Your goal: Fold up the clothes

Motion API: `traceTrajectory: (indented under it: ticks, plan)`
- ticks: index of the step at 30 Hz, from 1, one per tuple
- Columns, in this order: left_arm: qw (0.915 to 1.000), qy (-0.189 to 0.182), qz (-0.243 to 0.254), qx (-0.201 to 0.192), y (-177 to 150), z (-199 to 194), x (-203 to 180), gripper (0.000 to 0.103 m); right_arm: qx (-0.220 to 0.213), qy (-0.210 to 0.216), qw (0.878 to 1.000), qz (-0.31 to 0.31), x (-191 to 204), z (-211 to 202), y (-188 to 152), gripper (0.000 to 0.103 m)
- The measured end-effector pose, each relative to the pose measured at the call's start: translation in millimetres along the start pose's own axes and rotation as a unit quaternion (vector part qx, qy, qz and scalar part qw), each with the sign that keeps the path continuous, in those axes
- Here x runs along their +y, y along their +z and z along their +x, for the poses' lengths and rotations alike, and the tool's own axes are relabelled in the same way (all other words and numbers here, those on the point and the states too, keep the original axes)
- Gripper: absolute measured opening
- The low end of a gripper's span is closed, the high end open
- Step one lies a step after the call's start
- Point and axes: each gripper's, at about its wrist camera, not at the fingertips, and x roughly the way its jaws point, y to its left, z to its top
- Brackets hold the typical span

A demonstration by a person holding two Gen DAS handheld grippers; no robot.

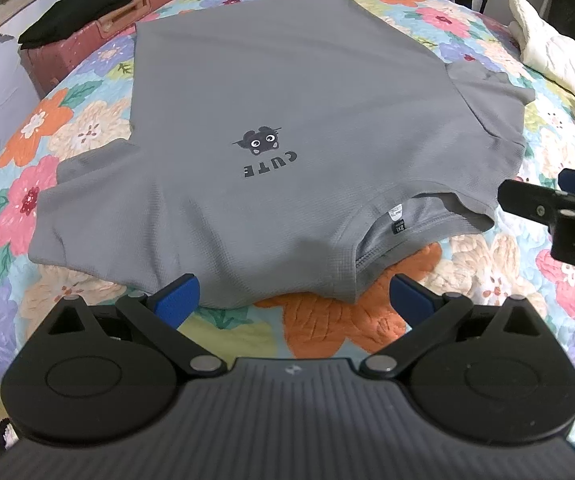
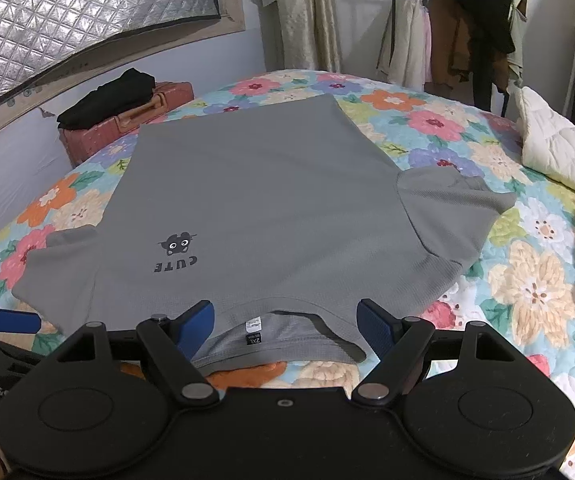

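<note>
Both grippers, left [image 1: 293, 298] and right [image 2: 285, 322], hover wide open at the shirt's [image 1: 279, 120] collar edge; each should pinch a shoulder evenly.

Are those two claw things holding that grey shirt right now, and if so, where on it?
Nothing is held. Both the left gripper and the right gripper are open, poised at the collar end of the grey T-shirt.

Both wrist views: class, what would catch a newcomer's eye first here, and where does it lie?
The grey T-shirt lies spread face up across the middle of the flowered quilt, collar towards the cameras, with a small cartoon face and CUTE print on its chest. Both grippers, left and right, hover at the collar edge, jaws open. A black garment sits on a red suitcase at far left.
</note>
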Motion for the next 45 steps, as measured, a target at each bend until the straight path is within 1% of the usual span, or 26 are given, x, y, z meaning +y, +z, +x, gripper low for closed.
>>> traceTrajectory:
  ticks: [5,11,17,20,23,30,41,45]
  plan:
    - [1.0000,0.003,0.001,0.000,0.4,-0.9,5.0,0.103,0.001,-0.002,1.000,0.000,-0.4,0.8,0.4,0.082]
    - [1.0000,0.007,0.002,0.003,0.9,2.1,-2.7,0.103,0.002,-0.005,1.000,0.001,-0.9,1.8,1.0,0.082]
    - [1.0000,-0.006,0.000,0.001,2.0,-4.4,8.4,0.103,0.002,-0.002,1.000,-0.003,-0.6,2.0,1.3,0.082]
    - [1.0000,0.008,0.000,-0.005,7.4,-6.6,10.8,0.103,0.003,0.002,1.000,0.000,-2.8,2.0,3.3,0.082]
    - [0.9998,0.009,-0.009,-0.012,9.1,-8.7,17.1,0.103,-0.002,0.007,1.000,-0.004,-2.6,0.6,4.2,0.082]
    - [0.9994,0.011,-0.031,-0.007,10.6,-5.1,29.4,0.103,-0.021,0.039,0.999,-0.013,3.4,-4.7,4.1,0.082]
    - [0.9991,-0.003,-0.043,-0.001,12.7,2.0,35.8,0.103,-0.012,0.033,0.999,-0.014,8.2,4.9,5.6,0.082]
    - [0.9979,-0.005,-0.064,0.008,16.2,11.0,50.2,0.103,-0.013,0.043,0.999,-0.017,13.3,14.2,8.8,0.082]
